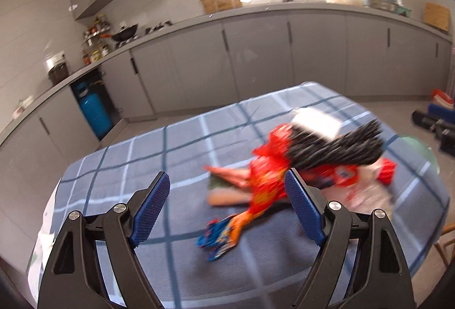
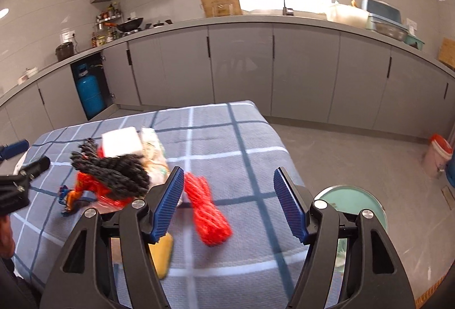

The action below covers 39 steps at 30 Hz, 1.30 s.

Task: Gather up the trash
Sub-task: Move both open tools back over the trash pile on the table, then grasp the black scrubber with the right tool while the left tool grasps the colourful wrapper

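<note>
A heap of trash lies on the blue checked tablecloth: a red and orange wrapper, a black net, a white block and a blue wrapper scrap. My left gripper hovers open above the cloth with nothing between its pads. In the right wrist view, the red net lies near the table edge, with the black net and white block further left. My right gripper is open over the red net and not touching it. The left gripper's fingers show at the left edge.
A green bin stands on the floor beside the table's right edge. A yellow-brown piece lies under my right gripper's left finger. Grey kitchen cabinets run behind, with a blue gas cylinder and a pink bucket on the floor.
</note>
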{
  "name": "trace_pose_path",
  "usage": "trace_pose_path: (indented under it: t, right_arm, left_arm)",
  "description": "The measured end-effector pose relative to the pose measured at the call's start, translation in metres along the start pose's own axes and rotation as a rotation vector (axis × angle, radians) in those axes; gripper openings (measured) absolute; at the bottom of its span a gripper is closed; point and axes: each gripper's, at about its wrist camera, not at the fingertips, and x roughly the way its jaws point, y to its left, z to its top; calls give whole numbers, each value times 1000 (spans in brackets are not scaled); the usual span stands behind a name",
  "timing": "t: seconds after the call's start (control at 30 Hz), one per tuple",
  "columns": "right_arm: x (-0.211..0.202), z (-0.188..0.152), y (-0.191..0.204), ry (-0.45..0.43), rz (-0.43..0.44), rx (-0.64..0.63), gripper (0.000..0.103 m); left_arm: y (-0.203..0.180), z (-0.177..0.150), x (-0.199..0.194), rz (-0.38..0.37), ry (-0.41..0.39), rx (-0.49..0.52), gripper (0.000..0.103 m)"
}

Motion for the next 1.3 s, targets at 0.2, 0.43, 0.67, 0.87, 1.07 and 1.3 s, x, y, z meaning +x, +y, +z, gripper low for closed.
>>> trace_pose_path:
  t: [0.2,0.43,0.67,0.87,1.07,1.3]
  right_arm:
    - [9,12,38,2,73,-42,76]
    - [28,12,70,30,117,-99,78]
    - [44,1,80,76,140,-124,77]
    - [49,-7,83,132,192,-158,27]
    - [40,-11,85,126,225,-168,14]
    - [22,-2,84,56,259,-130,13]
  left_arm:
    - [37,-26,23,41,79,-64,82]
    - [52,-40,42,31,114,-99,82]
    - [42,-49,52,-14,118,-77,82]
    - [39,-53,57,-33,130,-77,82]
    - [36,-54,56,-32,126,-68,82]
    - [28,-55,60,-51,132,-39,82]
